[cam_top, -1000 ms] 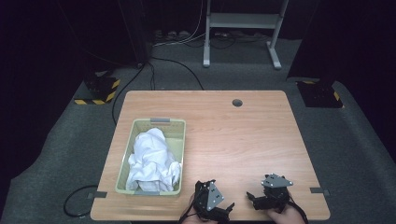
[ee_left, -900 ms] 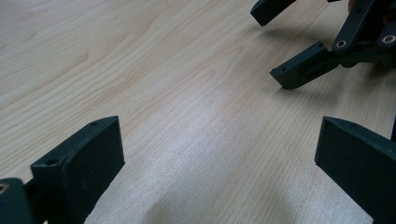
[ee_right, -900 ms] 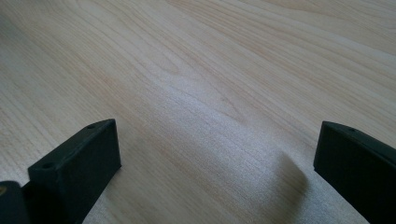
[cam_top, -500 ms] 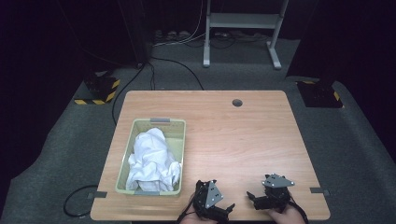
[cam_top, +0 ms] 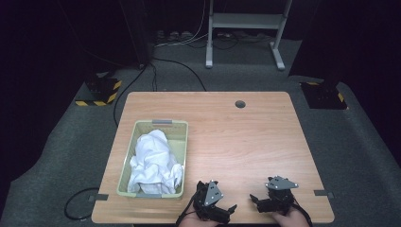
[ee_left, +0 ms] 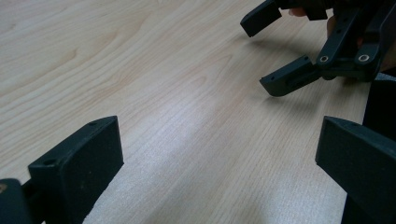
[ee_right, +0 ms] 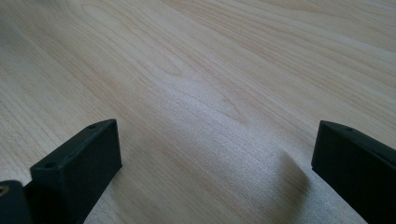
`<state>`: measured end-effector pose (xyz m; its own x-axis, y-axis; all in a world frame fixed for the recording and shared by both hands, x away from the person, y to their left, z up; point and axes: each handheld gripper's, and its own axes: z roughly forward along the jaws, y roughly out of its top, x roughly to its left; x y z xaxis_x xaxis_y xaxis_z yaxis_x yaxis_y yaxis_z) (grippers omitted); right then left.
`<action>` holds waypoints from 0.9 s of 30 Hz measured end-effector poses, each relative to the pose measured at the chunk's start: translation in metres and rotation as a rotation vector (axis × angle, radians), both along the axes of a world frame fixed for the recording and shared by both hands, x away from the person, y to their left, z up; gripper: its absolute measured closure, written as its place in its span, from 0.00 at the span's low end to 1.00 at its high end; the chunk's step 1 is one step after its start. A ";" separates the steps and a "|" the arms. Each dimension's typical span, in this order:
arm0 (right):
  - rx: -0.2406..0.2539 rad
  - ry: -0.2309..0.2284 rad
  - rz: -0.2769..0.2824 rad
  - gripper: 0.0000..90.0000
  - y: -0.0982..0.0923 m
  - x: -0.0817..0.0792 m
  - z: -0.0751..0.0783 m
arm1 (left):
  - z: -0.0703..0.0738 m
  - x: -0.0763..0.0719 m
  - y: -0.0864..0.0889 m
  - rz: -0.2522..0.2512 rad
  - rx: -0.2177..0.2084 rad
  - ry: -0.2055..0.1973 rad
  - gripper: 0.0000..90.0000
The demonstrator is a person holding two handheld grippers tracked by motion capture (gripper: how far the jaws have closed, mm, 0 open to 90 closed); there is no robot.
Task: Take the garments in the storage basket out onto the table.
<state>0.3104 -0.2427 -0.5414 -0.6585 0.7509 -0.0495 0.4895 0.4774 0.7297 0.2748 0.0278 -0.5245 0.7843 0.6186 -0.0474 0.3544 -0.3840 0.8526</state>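
Note:
A pale green basket (cam_top: pixel 178 142) stands on the left part of the wooden table (cam_top: pixel 246 137), holding a crumpled white cloth (cam_top: pixel 153 161). My left gripper (cam_top: pixel 226 211) rests low at the table's front edge, just right of the basket, jaws wide open over bare wood (ee_left: pixel 210 154). My right gripper (cam_top: pixel 257 200) sits further right at the same edge, also open with nothing between its jaws (ee_right: pixel 215 163). In the left gripper view the right gripper (ee_left: pixel 271 51) lies close ahead, jaws apart.
A round cable hole (cam_top: pixel 240 103) sits near the table's far edge. Beyond the table are a white metal stand (cam_top: pixel 243 28), cables on grey carpet, and black-and-yellow striped bases (cam_top: pixel 99 90) at both sides.

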 end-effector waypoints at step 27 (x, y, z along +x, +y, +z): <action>0.016 -0.001 0.016 0.01 -0.001 0.000 0.000 | 0.031 -0.006 -0.001 -0.008 -0.005 -0.028 0.02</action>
<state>0.3102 -0.2438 -0.5411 -0.6702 0.7412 -0.0383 0.4809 0.4731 0.7382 0.2686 0.0265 -0.4935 0.7906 0.6117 -0.0283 0.3269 -0.3824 0.8642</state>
